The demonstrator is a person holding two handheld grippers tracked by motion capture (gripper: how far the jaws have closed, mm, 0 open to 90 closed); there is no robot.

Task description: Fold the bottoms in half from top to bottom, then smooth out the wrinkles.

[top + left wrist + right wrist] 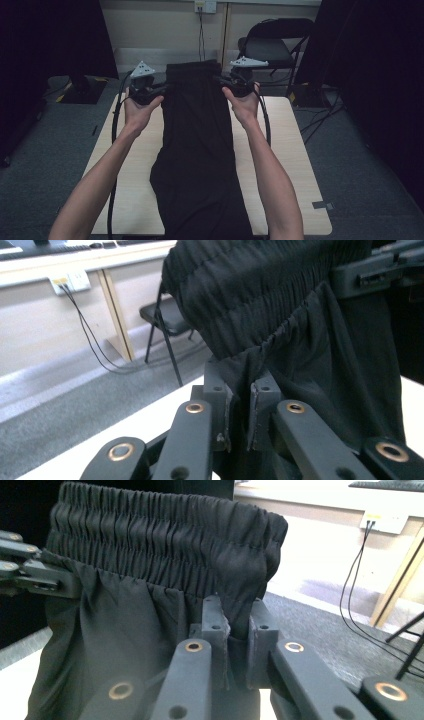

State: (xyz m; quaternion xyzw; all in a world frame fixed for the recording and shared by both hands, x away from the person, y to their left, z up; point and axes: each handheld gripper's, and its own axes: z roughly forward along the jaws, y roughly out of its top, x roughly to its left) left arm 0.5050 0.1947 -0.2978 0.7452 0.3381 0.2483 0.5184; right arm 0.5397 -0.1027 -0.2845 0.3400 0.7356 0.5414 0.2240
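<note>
While both hands hold it up by its top edge, the black garment point(200, 150) hangs from the far end of the pale wooden counter point(295, 165) and trails down its middle toward the person, the lower part lying flat on the wood. Thin, smooth, slightly shiny cloth here, and a broad gathered elastic waistband point(165, 540) with tight ridges and rows of stitching. Left gripper point(159, 90) is clamped on the fabric just under the waistband at one side, right gripper point(224, 83) clamped the same way at the other side, jaws nearly together with cloth pinched between them. Each carries a grey three-cornered plate on top and a black cable looping down past the forearm.

Around the counter: grey carpet, a black folding chair point(272, 47) behind the far right corner, a wall socket point(205, 6) with a cord hanging down, dark curtains on both sides.

From above, the waistband is just a dark block. Up close, the left gripper view shows the folds bunching into the jaws and the other gripper biting the band at upper right; the right gripper view lays out the ridged band edge to edge.
</note>
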